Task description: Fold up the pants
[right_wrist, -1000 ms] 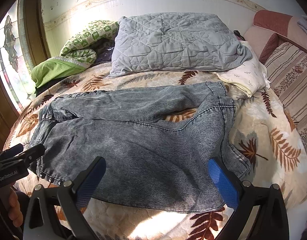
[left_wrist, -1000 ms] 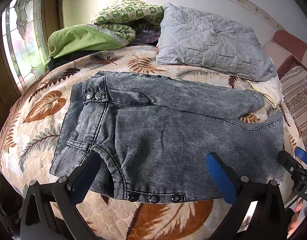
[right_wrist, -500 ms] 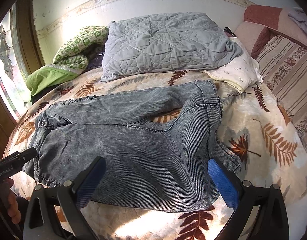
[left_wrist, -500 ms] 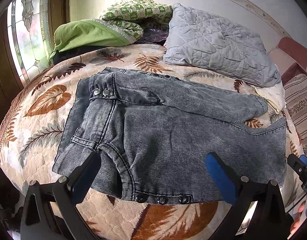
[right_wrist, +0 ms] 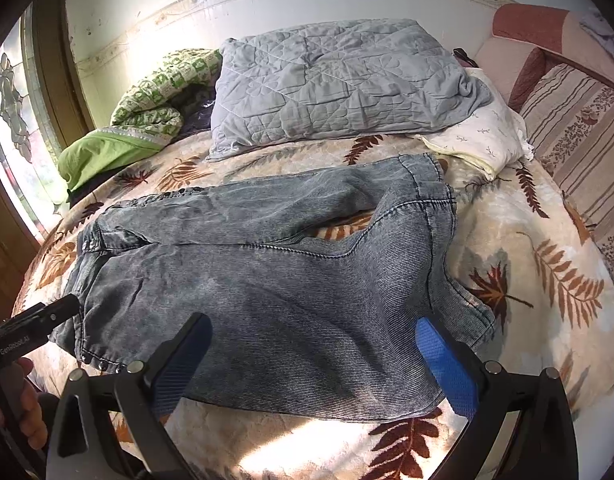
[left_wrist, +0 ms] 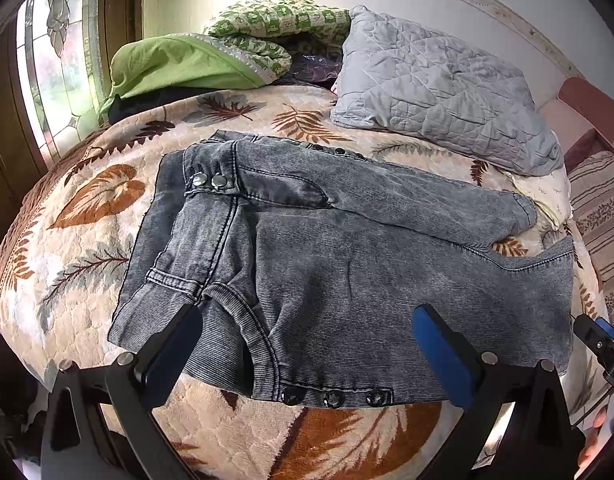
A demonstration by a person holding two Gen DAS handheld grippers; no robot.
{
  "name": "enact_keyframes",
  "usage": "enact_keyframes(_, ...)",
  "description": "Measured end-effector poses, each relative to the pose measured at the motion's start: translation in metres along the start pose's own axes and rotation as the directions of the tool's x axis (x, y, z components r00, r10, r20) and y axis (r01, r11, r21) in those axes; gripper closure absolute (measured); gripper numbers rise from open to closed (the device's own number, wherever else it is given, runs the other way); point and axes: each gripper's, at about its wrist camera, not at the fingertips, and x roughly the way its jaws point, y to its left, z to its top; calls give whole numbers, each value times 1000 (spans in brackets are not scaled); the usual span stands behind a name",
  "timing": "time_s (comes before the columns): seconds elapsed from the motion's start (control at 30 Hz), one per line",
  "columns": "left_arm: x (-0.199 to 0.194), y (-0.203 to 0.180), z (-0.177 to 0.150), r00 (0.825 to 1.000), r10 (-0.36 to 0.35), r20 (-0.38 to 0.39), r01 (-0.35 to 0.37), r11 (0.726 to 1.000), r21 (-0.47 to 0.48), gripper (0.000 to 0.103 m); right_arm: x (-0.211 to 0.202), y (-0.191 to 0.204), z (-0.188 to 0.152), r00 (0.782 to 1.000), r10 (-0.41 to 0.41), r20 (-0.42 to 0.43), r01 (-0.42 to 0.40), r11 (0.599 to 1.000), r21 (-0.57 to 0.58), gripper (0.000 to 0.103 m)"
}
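Grey washed denim pants [left_wrist: 347, 248] lie flat across the leaf-patterned bed, waistband at the left, legs running right. The two legs spread apart toward the hems [right_wrist: 431, 184]. My left gripper [left_wrist: 307, 328] hovers open over the near waistband corner and its snap buttons, holding nothing. My right gripper [right_wrist: 311, 344] hovers open above the near leg close to its hem, also holding nothing. The left gripper's tip [right_wrist: 47, 316] shows at the left edge of the right wrist view, and the right gripper's tip [left_wrist: 599, 340] at the right edge of the left wrist view.
A grey quilted pillow [right_wrist: 335, 84] and a green patterned blanket [left_wrist: 243, 44] lie at the head of the bed by the wall. A white pillow [right_wrist: 483, 140] and striped cushions [right_wrist: 579, 136] sit at the right. A stained-glass window [left_wrist: 55, 68] is at the left.
Both grippers have shifted a little over the near edge of the pants, the views drifting rightward. The pants have not moved.
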Motion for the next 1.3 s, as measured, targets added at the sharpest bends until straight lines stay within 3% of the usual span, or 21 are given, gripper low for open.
enact_keyframes(0.13, 6, 40, 0, 999, 23, -32, -26, 994, -108, 0, -1, -40, -10, 999, 6, -38, -2, 995, 102, 0)
enact_keyframes(0.23, 15, 81, -6, 996, 19, -87, -41, 963, -266, 0, -4, -95, -26, 997, 24, -72, -3, 963, 271, 0)
enact_keyframes(0.3, 23, 104, -16, 992, -21, -124, -29, 921, -389, 0, -1, -140, -39, 991, 72, -109, -18, 903, 430, 0)
enact_keyframes(0.37, 32, 118, -25, 987, -53, -152, -25, 882, -471, 0, 6, -180, -54, 979, 171, -110, -70, 793, 606, 0)
enact_keyframes(0.43, 38, 123, -32, 983, -80, -164, -15, 861, -509, 0, 13, -204, -64, 961, 272, -58, -151, 685, 713, 0)
enact_keyframes(0.47, 37, 124, -33, 985, -76, -153, -13, 859, -511, 0, 17, -211, -66, 954, 298, -41, -174, 656, 734, 0)
enact_keyframes(0.57, 37, 123, -34, 988, -66, -138, -13, 860, -509, 0, 30, -212, -59, 936, 352, -3, -235, 632, 739, 3)
enact_keyframes(0.7, 37, 123, -34, 991, -57, -121, -13, 860, -510, 0, 55, -204, -44, 914, 404, 17, -280, 603, 747, 24)
enact_keyframes(0.83, 40, 116, -37, 992, -29, -121, -30, 887, -460, 0, 82, -197, -39, 920, 390, -44, -226, 617, 754, 26)
enact_keyframes(0.93, 40, 115, -35, 987, -47, -155, -24, 902, -431, 0, 80, -199, -38, 930, 366, -37, -204, 597, 776, 28)
enact_keyframes(0.97, 37, 119, -35, 985, -73, -154, -5, 890, -456, 0, 76, -200, -41, 934, 356, -30, -195, 578, 793, 28)
enact_keyframes(1.07, 19, 139, -40, 992, -106, -74, 46, 822, -568, 0, 69, -202, -43, 945, 325, -43, -169, 594, 786, 28)
enact_keyframes(1.17, 27, 150, -47, 980, -170, -101, 66, 763, -643, 0, 75, -207, -47, 939, 339, -57, -161, 580, 799, 28)
enact_keyframes(1.27, 31, 145, -38, 982, -164, -93, 66, 760, -646, 0, 82, -204, -40, 935, 353, -44, -183, 585, 790, 27)
enact_keyframes(1.3, 31, 144, -33, 981, -181, -69, 94, 757, -646, 18, 85, -203, -38, 934, 354, -43, -187, 589, 786, 27)
